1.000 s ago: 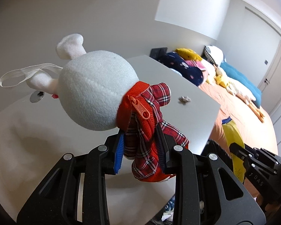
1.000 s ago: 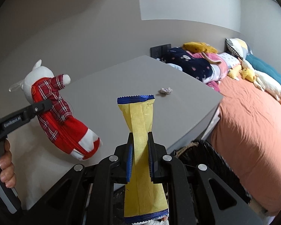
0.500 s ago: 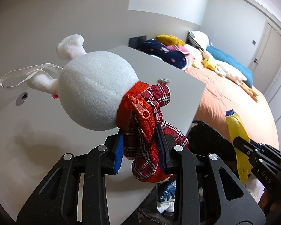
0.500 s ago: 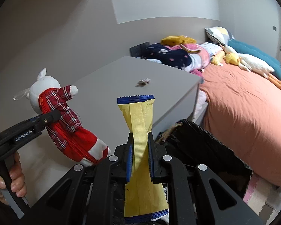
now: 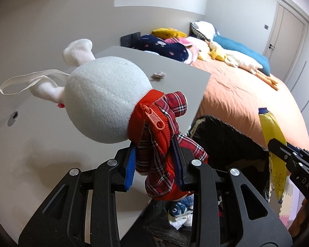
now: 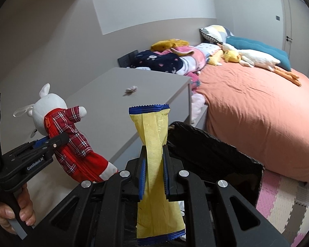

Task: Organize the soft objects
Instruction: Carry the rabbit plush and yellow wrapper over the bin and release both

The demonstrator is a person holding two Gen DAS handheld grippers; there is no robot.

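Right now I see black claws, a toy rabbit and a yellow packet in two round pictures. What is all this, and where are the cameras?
No robot here: a person holds a hand-held gripper in each hand, each with a wide-angle camera looking along its two fingers. The left camera shows the left gripper shut on a plush rabbit in red plaid clothes. The right camera shows the right gripper shut on a yellow packet; at its left edge a hand holds the other tool. Both hang near a grey table bearing only a small crumpled scrap. Beside it stand a black bin and a bed piled with soft toys.
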